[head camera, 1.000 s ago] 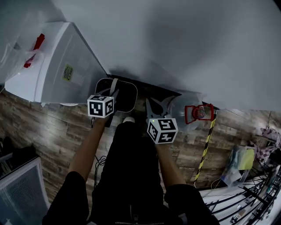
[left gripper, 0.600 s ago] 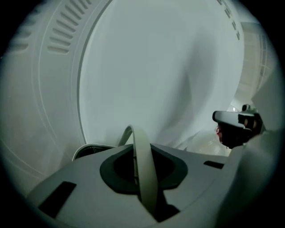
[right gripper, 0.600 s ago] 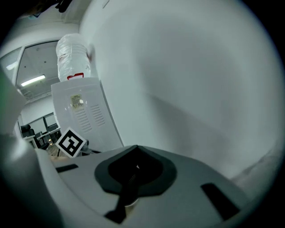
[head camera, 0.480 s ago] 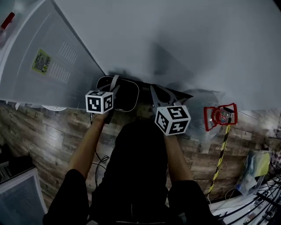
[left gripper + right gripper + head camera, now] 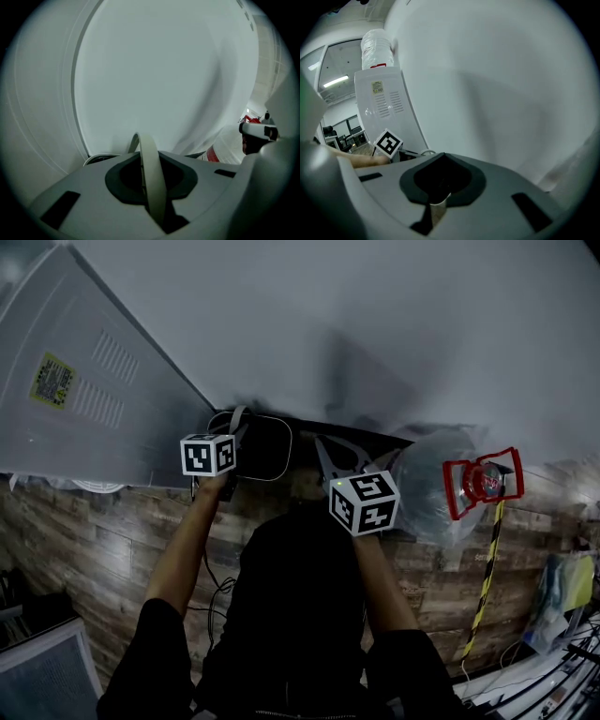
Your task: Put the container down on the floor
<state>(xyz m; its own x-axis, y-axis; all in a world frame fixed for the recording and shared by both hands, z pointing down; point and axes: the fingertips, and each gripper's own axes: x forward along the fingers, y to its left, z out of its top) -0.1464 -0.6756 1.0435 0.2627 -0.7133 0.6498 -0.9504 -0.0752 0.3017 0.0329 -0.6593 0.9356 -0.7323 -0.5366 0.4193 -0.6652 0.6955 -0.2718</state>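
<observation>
The container (image 5: 264,448) is a dark tub with a pale rounded rim and a pale band handle (image 5: 149,164). It hangs close to the white wall, above the wood-plank floor (image 5: 112,540). My left gripper (image 5: 236,432) is shut on that handle, which rises out of the slot between its jaws (image 5: 151,187). My right gripper (image 5: 345,454) hovers just right of the container, its two fingers spread in a V and apart from it. In the right gripper view only a short pale stub shows in the slot of this gripper (image 5: 438,201).
A tall white appliance (image 5: 84,399) with a water bottle (image 5: 377,47) on top stands at the left. At the right are a clear plastic bag (image 5: 436,488), a red frame (image 5: 483,482) and a yellow-black striped pole (image 5: 486,582). Cables (image 5: 220,587) lie on the floor.
The scene has slid left and down in the head view, with the red frame further right. The left gripper still holds the container by its handle; the right gripper shifted slightly right.
</observation>
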